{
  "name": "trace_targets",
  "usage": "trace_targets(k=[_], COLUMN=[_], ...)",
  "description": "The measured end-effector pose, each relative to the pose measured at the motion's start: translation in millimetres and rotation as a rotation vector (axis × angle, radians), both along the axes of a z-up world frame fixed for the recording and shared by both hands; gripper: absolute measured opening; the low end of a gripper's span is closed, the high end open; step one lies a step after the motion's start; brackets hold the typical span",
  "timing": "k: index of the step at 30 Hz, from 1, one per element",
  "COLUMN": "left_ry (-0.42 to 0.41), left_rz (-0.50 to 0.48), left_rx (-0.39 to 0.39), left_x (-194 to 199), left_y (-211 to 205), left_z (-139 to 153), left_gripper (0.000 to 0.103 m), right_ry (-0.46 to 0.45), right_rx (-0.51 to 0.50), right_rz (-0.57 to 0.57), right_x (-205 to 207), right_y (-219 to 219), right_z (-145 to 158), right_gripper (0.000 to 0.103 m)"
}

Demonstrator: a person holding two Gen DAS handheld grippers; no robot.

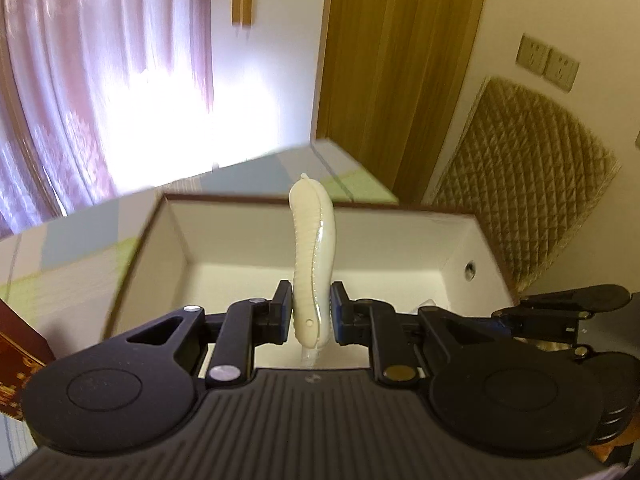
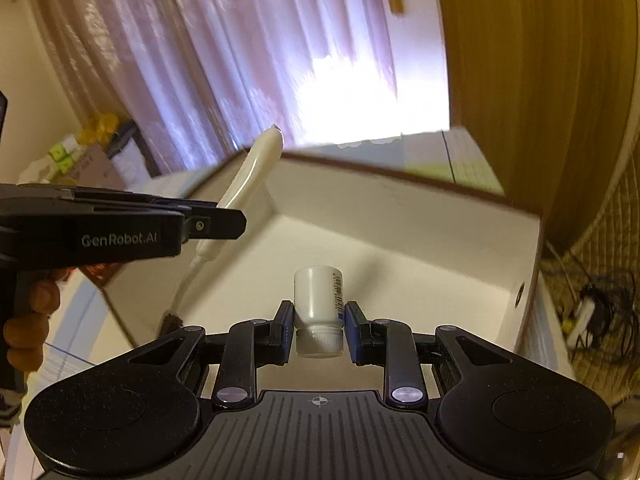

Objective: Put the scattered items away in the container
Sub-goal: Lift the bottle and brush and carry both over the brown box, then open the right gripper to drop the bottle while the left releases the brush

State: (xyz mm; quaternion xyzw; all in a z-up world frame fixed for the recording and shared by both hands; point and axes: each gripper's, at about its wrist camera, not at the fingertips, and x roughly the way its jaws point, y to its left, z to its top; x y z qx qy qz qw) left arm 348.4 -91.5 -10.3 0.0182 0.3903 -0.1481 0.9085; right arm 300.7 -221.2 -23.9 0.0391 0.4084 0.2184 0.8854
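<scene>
My left gripper (image 1: 310,304) is shut on a cream, ribbed, curved clip (image 1: 312,240) in clear wrap, which stands upright above the open white box (image 1: 240,240). The right wrist view shows that clip (image 2: 256,164) and the left gripper (image 2: 236,220) at the box's left wall. My right gripper (image 2: 318,320) is shut on a small white bottle (image 2: 318,292), cap toward the camera, held over the white box (image 2: 400,216). The box's visible floor is bare. The right gripper (image 1: 508,314) shows side-on at the box's right end.
The box sits on a pale checked cloth (image 1: 72,256). A dark red lid or carton (image 1: 16,360) lies at its left. A quilted panel (image 1: 532,184), a wooden door (image 1: 400,60) and pink curtains (image 1: 100,60) stand behind. Cables and a power strip (image 2: 580,316) lie at the right.
</scene>
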Motion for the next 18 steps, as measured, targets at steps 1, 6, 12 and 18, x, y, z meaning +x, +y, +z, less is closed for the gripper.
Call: trace_targets(k=[1,6,12,18], left_ry=[0.022,0.135,0.237,0.299], left_rz=[-0.001,-0.026,-0.052,-0.055], left_rx=[0.003,0.016,0.045,0.058], left_x=[4,17,25,24], left_y=[0,-3,-4,-3], left_z=[-8,-44,-67,-77], left_gripper=[0.016,0.016,0.016,0.016], right_ry=[0.027,0.147,0.242,0.267], right_rx=[-0.005,-0.029,-0.039,-0.054], right_rz=[-0.01,-0.054,-0.073,-0.078], right_x=[4,16,23,25], right_y=[1,8,11,12], right_z=[-6,-27,-46,-47], right_gripper=[0.03,0.03,0.03,0.03])
